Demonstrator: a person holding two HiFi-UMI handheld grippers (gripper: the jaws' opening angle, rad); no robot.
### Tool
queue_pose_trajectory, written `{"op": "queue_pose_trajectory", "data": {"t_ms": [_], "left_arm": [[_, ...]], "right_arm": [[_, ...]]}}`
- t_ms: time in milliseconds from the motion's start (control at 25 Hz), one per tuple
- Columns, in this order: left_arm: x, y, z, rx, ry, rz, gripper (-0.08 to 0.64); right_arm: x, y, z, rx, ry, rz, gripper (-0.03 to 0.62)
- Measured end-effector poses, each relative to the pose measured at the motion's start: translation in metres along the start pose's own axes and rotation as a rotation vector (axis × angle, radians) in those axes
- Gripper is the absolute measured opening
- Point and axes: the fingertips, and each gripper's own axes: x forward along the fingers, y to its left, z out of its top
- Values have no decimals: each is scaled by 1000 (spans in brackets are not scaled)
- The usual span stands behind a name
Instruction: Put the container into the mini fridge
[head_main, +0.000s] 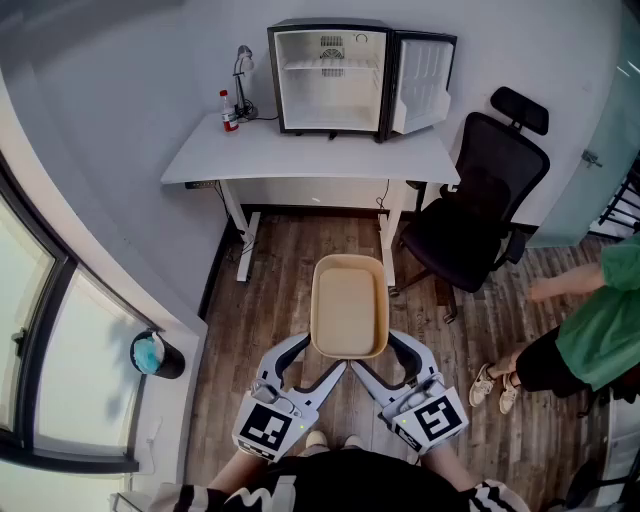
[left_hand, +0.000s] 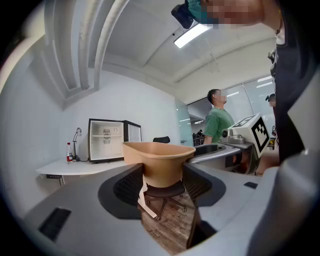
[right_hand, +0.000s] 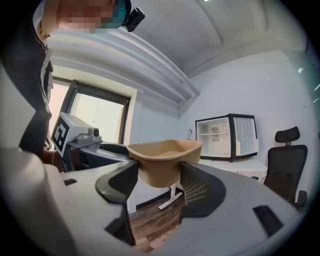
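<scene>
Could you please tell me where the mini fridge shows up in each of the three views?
Head view: mini fridge top centre, on the white desk, door open.
Left gripper view: mini fridge left of centre.
Right gripper view: mini fridge right of centre.
Shared landmark: the tan container, near the middle of every view.

bright, even light; sharp focus; fisheye bending, dark corners in gripper views.

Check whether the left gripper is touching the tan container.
Touching. The left gripper view shows the left gripper with its jaws pressed against opposite sides of the container, with no gap visible on either side.
</scene>
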Motion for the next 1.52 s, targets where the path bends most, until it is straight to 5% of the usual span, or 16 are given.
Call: {"op": "queue_pose_trajectory", "data": {"t_ms": [1520], "left_arm": [[-29, 32, -16, 3, -3, -65, 253]], "right_arm": [[30, 34, -9, 6, -12, -73, 268]]}}
